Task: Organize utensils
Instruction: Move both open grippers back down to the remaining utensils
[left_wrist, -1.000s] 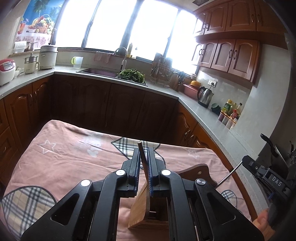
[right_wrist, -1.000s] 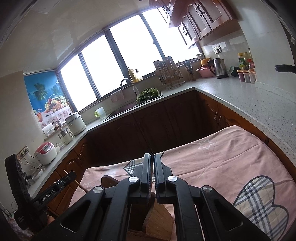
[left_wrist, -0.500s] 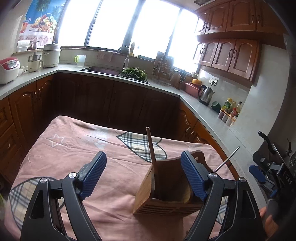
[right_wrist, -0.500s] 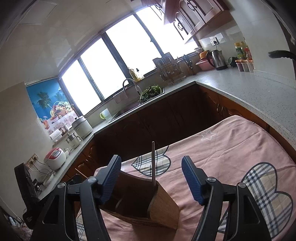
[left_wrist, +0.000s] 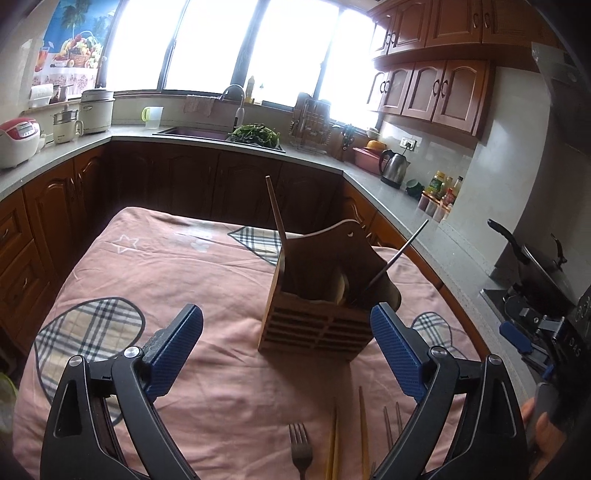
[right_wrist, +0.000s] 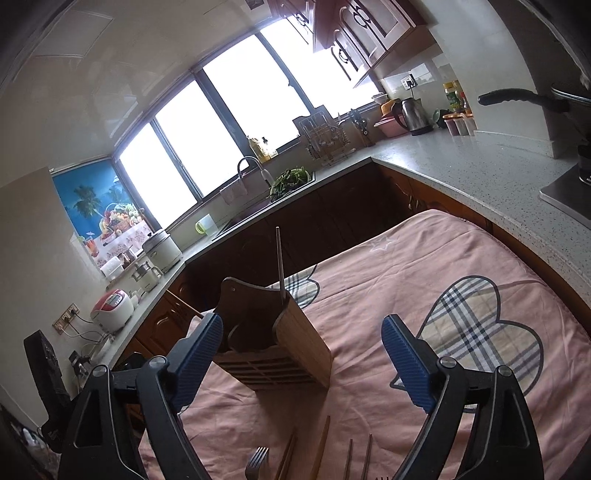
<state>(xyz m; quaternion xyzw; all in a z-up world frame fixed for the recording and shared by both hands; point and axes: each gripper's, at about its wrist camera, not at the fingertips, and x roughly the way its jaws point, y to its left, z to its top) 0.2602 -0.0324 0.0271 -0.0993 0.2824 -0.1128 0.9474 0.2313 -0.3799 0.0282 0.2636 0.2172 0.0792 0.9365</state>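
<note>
A wooden utensil holder (left_wrist: 314, 314) stands on the pink tablecloth (left_wrist: 166, 266). A wooden chopstick (left_wrist: 276, 210) leans in its left part and a metal chopstick (left_wrist: 402, 253) in its right part. The holder also shows in the right wrist view (right_wrist: 295, 347), with the metal chopstick (right_wrist: 279, 266) upright. My left gripper (left_wrist: 288, 354) is open and empty, just before the holder. My right gripper (right_wrist: 303, 362) is open and empty too. A fork (left_wrist: 300, 448), wooden chopsticks (left_wrist: 334, 443) and metal chopsticks (left_wrist: 391, 428) lie on the cloth near me.
Kitchen counters (left_wrist: 388, 199) with dark wood cabinets ring the table. A kettle (left_wrist: 395, 166) and bottles stand on the right counter, a rice cooker (left_wrist: 18, 142) on the left. A pan (left_wrist: 532, 266) sits at the far right.
Both grippers opened, letting go of their chopsticks into the holder, and pulled back towards me. The utensils lying on the cloth have come into view.
</note>
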